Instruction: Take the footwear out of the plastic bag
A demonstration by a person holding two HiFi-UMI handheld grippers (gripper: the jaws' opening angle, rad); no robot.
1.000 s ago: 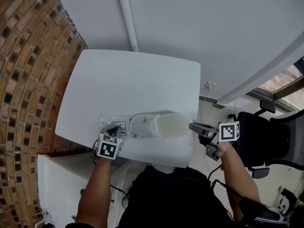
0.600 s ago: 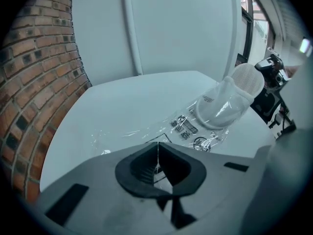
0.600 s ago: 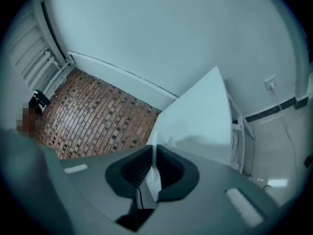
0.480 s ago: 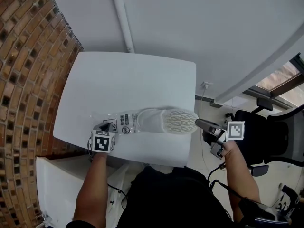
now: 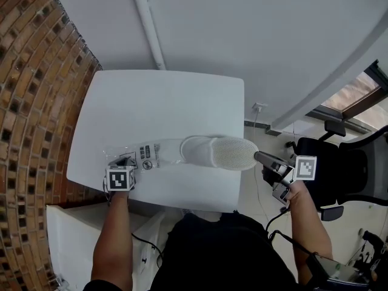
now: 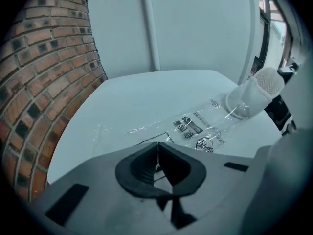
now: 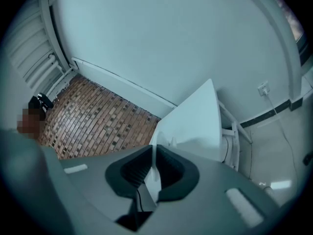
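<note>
Head view, near side first. At the near-left corner of the counter (image 5: 163,102), the left hand-held gripper (image 5: 124,161) is clamped fully together on the closed end of the plastic bag (image 5: 148,153). The left gripper view shows clear film pinched between its pads.

Just off the counter's right edge, the right hand-held gripper (image 5: 260,158) has its jaws almost together on the toe of the footwear (image 5: 217,152), a white mesh shoe. The right gripper view shows a thin white edge nipped between the pads.

Change over the last second:
- The left gripper has drifted toward the counter's left edge, and the right gripper has gone further out past the right edge.
- The bag now lies long and flat along the counter's near edge, with its printed labels exposed and empty film where the shoe sat.
- The shoe's toe overhangs the counter's right edge.

Judgement: the extraction is mostly done. The heel end still looks to sit in the bag mouth, so a little more pull apart should free it. The grip on the shoe is only a thin edge, with nothing under the toe.

The far half of the counter is bare.
</note>
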